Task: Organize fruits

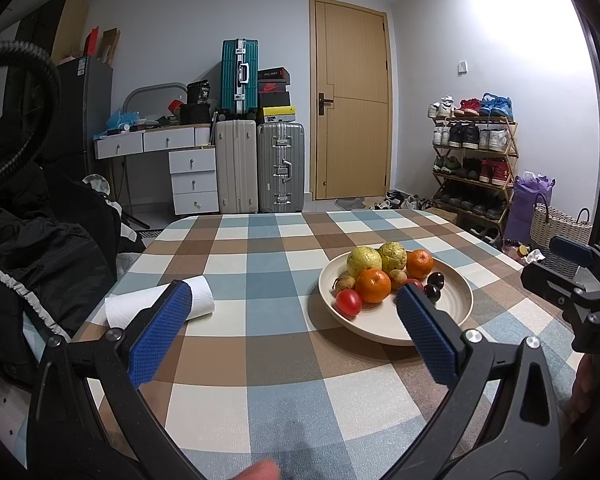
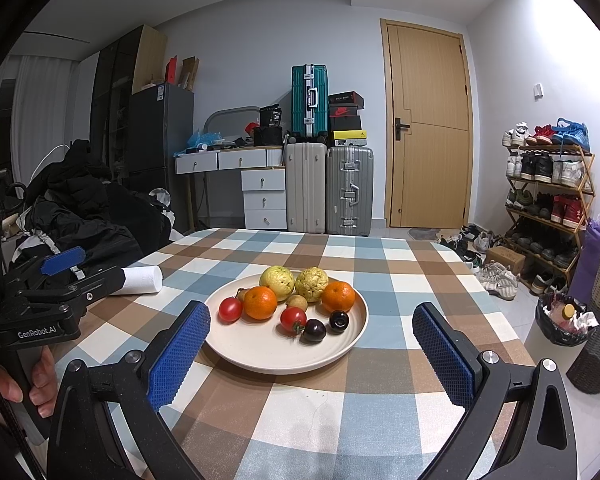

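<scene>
1. Fruits lay gathered on one cream plate on the checked counter: two green guavas at the back, two oranges, two red tomatoes, two dark cherries nearest me, and some small brown fruits in the middle.
2. My right hand-held gripper hung just short of the plate's near rim, its blue pads wide apart and holding nothing.
3. My left hand-held gripper stood likewise spread and empty, aimed at the left half of the plate; its right pad hid part of one tomato in that view.
4. A paper roll lay on its side to the left of the plate, apart from it.
5. Judgement: the scene fitted either fruit waiting to be sorted off the plate or fruit already collected onto it. I could not settle which, and saw no second dish.
6. Handling notes, should any piece be taken: the fruits touched one another, so the pads would need to straddle a single piece from above. Cherries and tomatoes looked soft and apt to roll; a light squeeze would suit. Guavas looked too broad for anything but a fully spread jaw.
7. Risk: nudging one orange could shift its neighbours toward the shallow rim.
</scene>
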A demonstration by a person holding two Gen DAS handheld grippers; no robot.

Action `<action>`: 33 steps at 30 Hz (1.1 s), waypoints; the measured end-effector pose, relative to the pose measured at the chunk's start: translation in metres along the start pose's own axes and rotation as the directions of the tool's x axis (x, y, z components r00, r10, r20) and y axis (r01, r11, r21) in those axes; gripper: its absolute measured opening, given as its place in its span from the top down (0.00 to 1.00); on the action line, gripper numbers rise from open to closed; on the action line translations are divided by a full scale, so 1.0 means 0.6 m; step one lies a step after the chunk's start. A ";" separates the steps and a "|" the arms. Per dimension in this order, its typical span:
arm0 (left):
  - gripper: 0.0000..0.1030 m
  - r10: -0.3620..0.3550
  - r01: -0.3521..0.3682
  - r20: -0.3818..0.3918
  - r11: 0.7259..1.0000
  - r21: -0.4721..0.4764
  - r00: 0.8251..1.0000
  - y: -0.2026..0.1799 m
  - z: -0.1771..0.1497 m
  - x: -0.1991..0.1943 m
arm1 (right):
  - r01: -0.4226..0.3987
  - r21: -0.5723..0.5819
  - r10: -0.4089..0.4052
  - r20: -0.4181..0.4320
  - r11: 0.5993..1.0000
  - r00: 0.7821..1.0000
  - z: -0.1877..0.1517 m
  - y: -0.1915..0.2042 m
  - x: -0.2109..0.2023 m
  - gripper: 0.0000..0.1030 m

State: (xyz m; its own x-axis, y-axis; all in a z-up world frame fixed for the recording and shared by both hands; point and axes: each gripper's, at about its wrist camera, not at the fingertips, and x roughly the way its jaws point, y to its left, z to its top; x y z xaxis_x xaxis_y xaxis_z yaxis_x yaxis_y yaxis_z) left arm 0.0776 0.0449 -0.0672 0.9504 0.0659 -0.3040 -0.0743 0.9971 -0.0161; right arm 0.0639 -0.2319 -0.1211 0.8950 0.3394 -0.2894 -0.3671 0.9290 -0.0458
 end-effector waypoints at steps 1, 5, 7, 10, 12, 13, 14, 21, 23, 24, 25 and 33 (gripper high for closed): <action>0.01 0.000 0.000 0.000 1.000 0.000 1.000 -0.001 0.001 -0.001 | 0.000 0.000 0.000 0.000 1.000 1.000 0.000 0.000 0.000 0.00; 0.01 0.000 0.000 -0.001 1.000 0.000 1.000 -0.001 0.000 0.000 | -0.001 0.002 0.001 -0.007 1.000 1.000 -0.002 0.000 0.001 0.00; 0.01 -0.001 0.001 -0.001 1.000 0.001 1.000 -0.003 0.001 -0.001 | -0.003 0.004 0.003 -0.008 1.000 1.000 -0.002 -0.001 0.000 0.00; 0.01 0.000 0.000 -0.001 1.000 0.001 1.000 -0.002 0.001 -0.001 | -0.001 0.003 0.001 -0.007 1.000 1.000 -0.002 -0.001 0.000 0.00; 0.01 0.000 0.000 -0.001 1.000 0.001 1.000 -0.002 0.000 0.000 | -0.001 0.004 0.001 -0.009 1.000 1.000 -0.002 -0.001 0.000 0.00; 0.01 -0.001 0.001 -0.001 1.000 0.001 1.000 -0.002 0.000 0.000 | -0.002 0.003 0.002 -0.008 1.000 1.000 -0.002 -0.001 0.000 0.00; 0.01 -0.001 0.001 -0.001 1.000 0.001 1.000 -0.002 0.000 0.000 | -0.002 0.003 0.002 -0.007 1.000 1.000 -0.002 -0.001 0.000 0.00; 0.01 -0.001 0.001 -0.001 1.000 0.001 1.000 -0.002 0.001 -0.001 | -0.002 0.003 0.002 -0.007 1.000 1.000 -0.002 -0.001 0.000 0.00; 0.01 -0.001 0.001 -0.001 1.000 0.001 1.000 -0.002 0.000 0.000 | -0.002 0.003 0.002 -0.006 1.000 1.000 -0.002 -0.001 0.000 0.00; 0.01 -0.001 0.001 -0.001 1.000 0.001 1.000 -0.002 0.000 -0.001 | -0.002 0.003 0.002 -0.007 1.000 1.000 -0.002 -0.001 0.000 0.00; 0.01 -0.001 0.001 -0.001 1.000 0.001 1.000 -0.002 0.001 -0.001 | -0.002 0.002 0.002 -0.007 1.000 1.000 -0.002 -0.001 0.000 0.00; 0.01 -0.004 0.004 -0.001 1.000 0.004 1.000 -0.003 0.001 0.000 | -0.002 0.003 0.002 -0.007 1.000 1.000 -0.002 -0.001 0.000 0.00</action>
State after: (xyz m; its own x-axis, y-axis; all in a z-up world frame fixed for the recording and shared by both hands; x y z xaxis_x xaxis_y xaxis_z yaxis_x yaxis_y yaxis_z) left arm 0.0777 0.0430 -0.0668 0.9505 0.0620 -0.3045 -0.0695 0.9975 -0.0139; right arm 0.0640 -0.2326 -0.1223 0.8925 0.3401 -0.2963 -0.3680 0.9289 -0.0423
